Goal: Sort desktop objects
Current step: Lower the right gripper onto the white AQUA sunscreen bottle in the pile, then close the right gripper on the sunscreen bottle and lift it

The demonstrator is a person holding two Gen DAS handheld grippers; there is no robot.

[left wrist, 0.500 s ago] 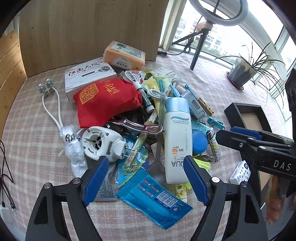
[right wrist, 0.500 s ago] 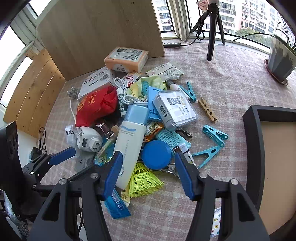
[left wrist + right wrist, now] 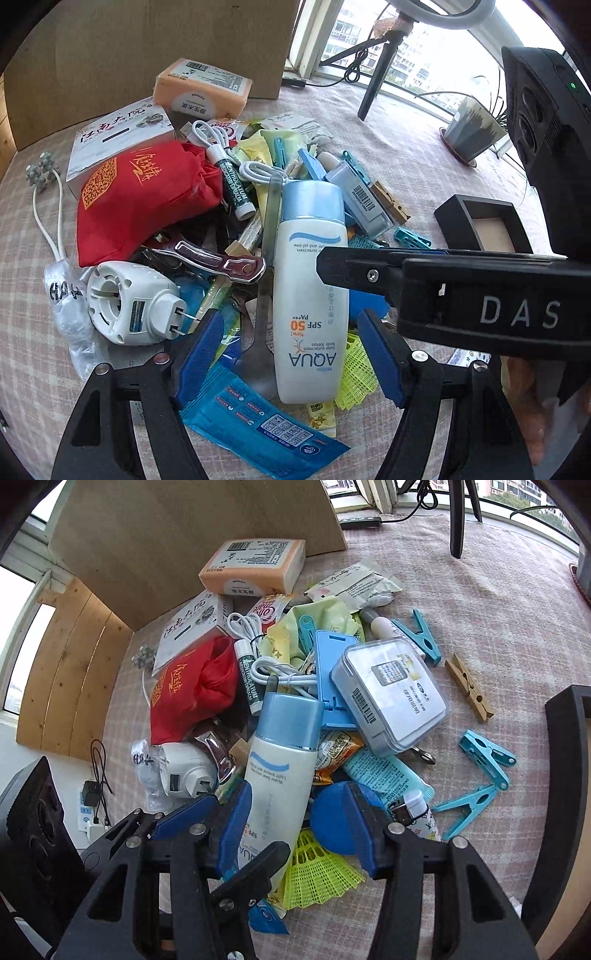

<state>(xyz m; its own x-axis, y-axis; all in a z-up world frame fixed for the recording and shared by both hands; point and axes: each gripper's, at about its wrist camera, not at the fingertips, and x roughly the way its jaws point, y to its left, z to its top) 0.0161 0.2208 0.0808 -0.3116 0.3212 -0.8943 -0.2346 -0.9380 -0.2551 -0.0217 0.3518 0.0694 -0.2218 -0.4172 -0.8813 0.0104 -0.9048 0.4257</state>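
Observation:
A pile of desk clutter lies on the checked cloth. On top is a white AQUA sunscreen bottle (image 3: 310, 291) with a light blue cap, also in the right wrist view (image 3: 280, 771). My left gripper (image 3: 291, 354) is open, low over the bottle's base. My right gripper (image 3: 295, 827) is open, its blue pads on either side of the bottle's lower body, above a blue round lid (image 3: 332, 823). Around the bottle lie a red pouch (image 3: 147, 199), a white plug adapter (image 3: 133, 302), a blue wipes packet (image 3: 266, 424) and a clear tin (image 3: 391, 694).
A black tray (image 3: 480, 225) stands at the right, also seen in the right wrist view (image 3: 565, 794). Tissue pack (image 3: 203, 88), white box (image 3: 118, 136), blue pegs (image 3: 484, 775), a wooden peg (image 3: 469, 686) and yellow shuttlecock (image 3: 317, 875) lie around. A wooden board stands behind; a plant pot (image 3: 472, 129) far right.
Both grippers have moved down and closer to the pile. My right gripper has come in over the sunscreen bottle and now crosses the left wrist view.

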